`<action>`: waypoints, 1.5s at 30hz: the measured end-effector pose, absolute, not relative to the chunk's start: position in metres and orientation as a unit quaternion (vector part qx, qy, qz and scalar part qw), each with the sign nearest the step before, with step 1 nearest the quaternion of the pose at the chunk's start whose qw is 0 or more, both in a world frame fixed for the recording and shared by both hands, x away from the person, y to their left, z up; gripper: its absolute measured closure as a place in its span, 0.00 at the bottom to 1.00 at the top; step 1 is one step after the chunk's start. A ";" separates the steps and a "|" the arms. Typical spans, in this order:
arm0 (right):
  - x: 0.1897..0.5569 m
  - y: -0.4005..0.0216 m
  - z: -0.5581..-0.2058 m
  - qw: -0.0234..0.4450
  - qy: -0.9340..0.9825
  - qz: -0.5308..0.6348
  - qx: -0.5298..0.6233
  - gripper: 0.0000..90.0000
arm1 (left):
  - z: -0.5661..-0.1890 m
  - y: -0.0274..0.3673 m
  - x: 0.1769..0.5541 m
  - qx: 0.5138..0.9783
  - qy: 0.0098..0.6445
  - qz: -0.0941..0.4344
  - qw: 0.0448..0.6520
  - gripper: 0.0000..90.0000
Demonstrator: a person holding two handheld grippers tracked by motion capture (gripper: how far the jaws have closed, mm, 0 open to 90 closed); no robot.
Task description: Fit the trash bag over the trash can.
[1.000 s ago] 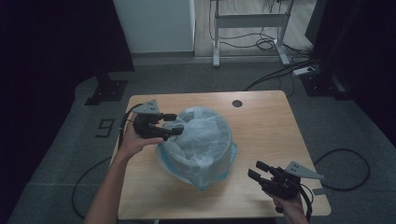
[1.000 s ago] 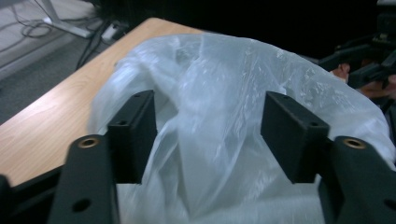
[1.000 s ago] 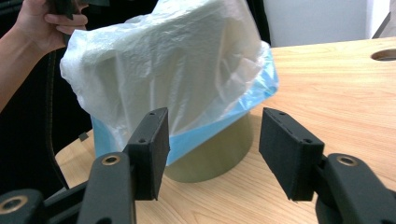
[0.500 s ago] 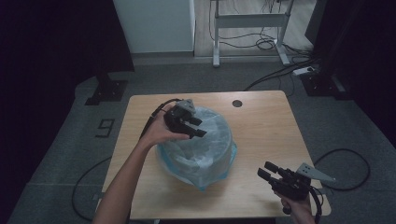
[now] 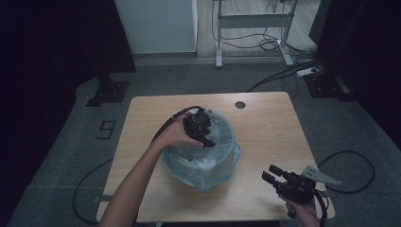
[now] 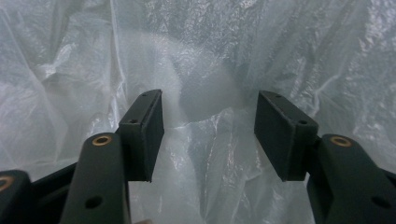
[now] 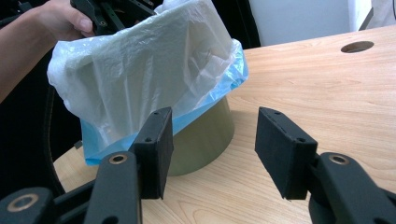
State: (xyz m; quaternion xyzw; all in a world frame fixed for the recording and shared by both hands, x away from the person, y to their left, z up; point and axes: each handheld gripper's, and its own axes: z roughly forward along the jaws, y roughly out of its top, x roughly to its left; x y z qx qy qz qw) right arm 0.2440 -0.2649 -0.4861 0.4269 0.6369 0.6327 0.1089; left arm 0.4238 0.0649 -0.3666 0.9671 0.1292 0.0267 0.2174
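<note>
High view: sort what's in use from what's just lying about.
In use:
- bin
- plastic bag lining it
- left gripper, jaws apart inside the bag
- right gripper, jaws apart, holding nothing

Lying about:
- table
- floor cables
- metal stand

A wooden table (image 5: 265,127) has a round cable hole (image 5: 240,104) at twelve o'clock; grey carpet (image 5: 85,142) surrounds it.

From above, my left gripper (image 5: 204,135) dips into the bag (image 5: 222,142), and its fingertips are too small and dark to tell whether they touch the plastic. The bag covers most of the bin (image 7: 205,135), hiding its inside. The bottom edge cuts off my right hand (image 5: 302,215) and the tabletop's (image 5: 265,118) near corner.
</note>
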 end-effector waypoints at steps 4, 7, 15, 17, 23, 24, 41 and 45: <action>0.243 -0.267 -0.486 0.110 0.634 0.633 0.430 0.51 | -0.359 0.072 0.423 0.959 0.136 0.036 0.246 0.41; 0.243 -0.268 -0.485 0.113 0.632 0.635 0.430 0.51 | -0.349 0.082 0.419 0.948 0.141 0.045 0.281 0.37; 0.241 -0.268 -0.484 0.118 0.628 0.636 0.432 0.50 | -0.327 0.121 0.398 0.908 0.166 0.081 0.376 0.29; 0.241 -0.268 -0.484 0.119 0.629 0.635 0.432 0.50 | -0.327 0.132 0.390 0.897 0.172 0.092 0.396 0.28; 0.242 -0.269 -0.486 0.131 0.631 0.627 0.438 0.49 | -0.334 0.161 0.373 0.876 0.197 0.118 0.424 0.28; 0.242 -0.269 -0.486 0.133 0.633 0.624 0.439 0.49 | -0.335 0.166 0.370 0.873 0.201 0.121 0.428 0.28; 0.245 -0.267 -0.491 0.168 0.653 0.589 0.446 0.46 | -0.363 0.242 0.314 0.834 0.250 0.162 0.465 0.27; 0.245 -0.268 -0.492 0.169 0.652 0.588 0.449 0.46 | -0.374 0.255 0.305 0.828 0.260 0.160 0.470 0.27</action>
